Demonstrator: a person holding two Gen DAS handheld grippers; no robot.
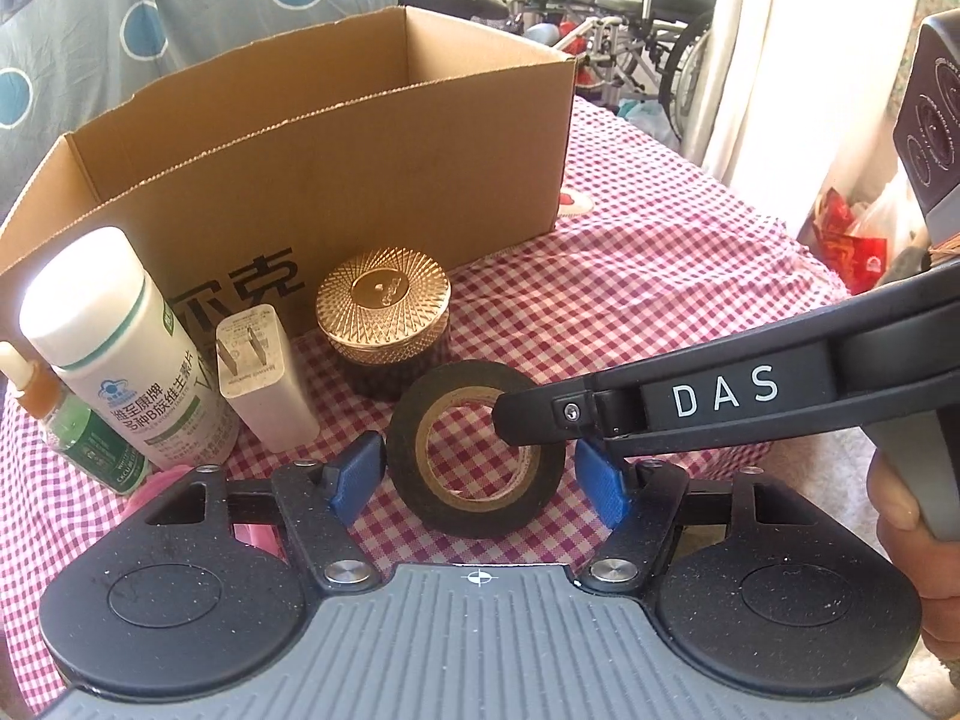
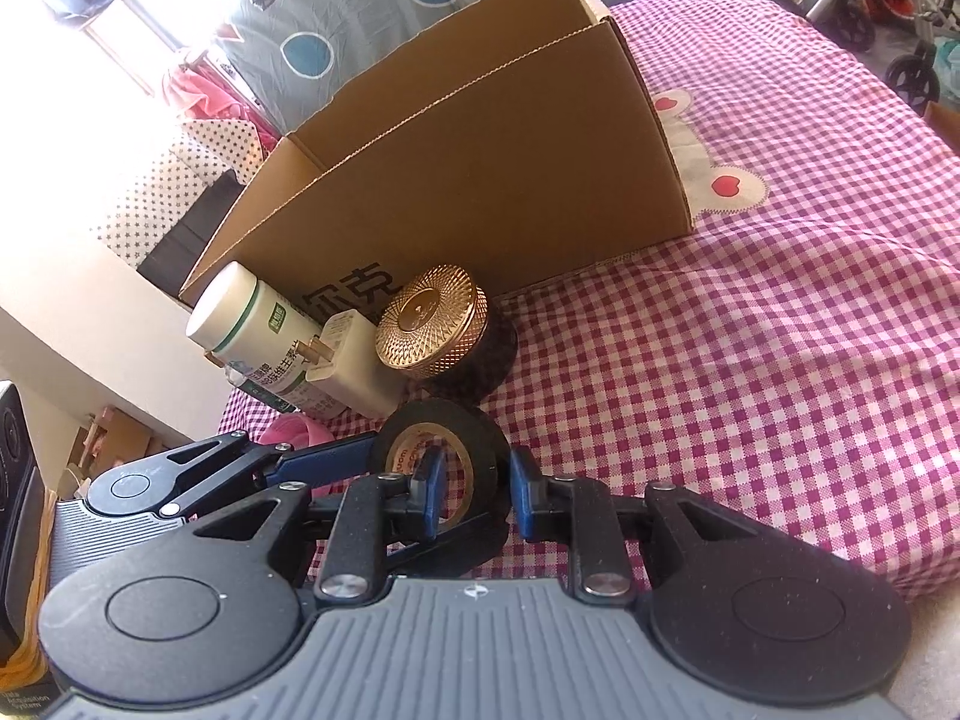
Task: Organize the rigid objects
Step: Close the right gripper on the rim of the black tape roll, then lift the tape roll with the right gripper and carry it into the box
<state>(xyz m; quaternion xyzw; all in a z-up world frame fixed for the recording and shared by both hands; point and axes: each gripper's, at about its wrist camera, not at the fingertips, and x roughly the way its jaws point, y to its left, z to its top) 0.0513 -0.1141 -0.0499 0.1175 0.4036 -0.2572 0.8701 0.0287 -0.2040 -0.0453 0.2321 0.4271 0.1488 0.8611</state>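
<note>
Black tape roll is being pinched through its wall by the right gripper, flanked by the left gripper's wide jaws.

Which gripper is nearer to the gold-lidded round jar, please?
Right. The right gripper pinches the tape roll's wall, on the side towards the jar; the left gripper straddles the roll's near side.
</note>
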